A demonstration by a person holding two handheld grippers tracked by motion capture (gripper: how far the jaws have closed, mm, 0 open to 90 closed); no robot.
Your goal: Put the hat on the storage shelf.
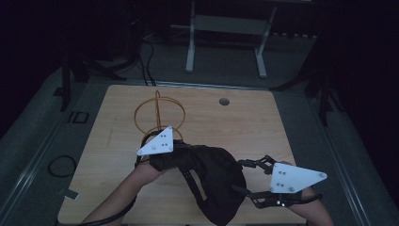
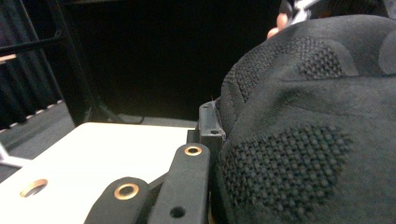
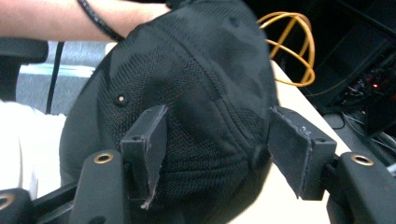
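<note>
Your left gripper (image 1: pixel 149 157) is clamped on the black mesh cap (image 1: pixel 211 181) at center frame in the high view, its forearm angling in from the lower left. The right gripper (image 1: pixel 242 175), low at the right, points left with jaws spread, pads off the crown. With only 1 hold, the cap could sag or twist free before you reach the gold wire stand (image 1: pixel 159 115).

Dim room, grey floor (image 1: pixel 28 127)

Dim lab: wooden table (image 1: pixel 117 155), floor cables (image 1: pixel 146 61), metal stand legs (image 1: pixel 190 52).
</note>
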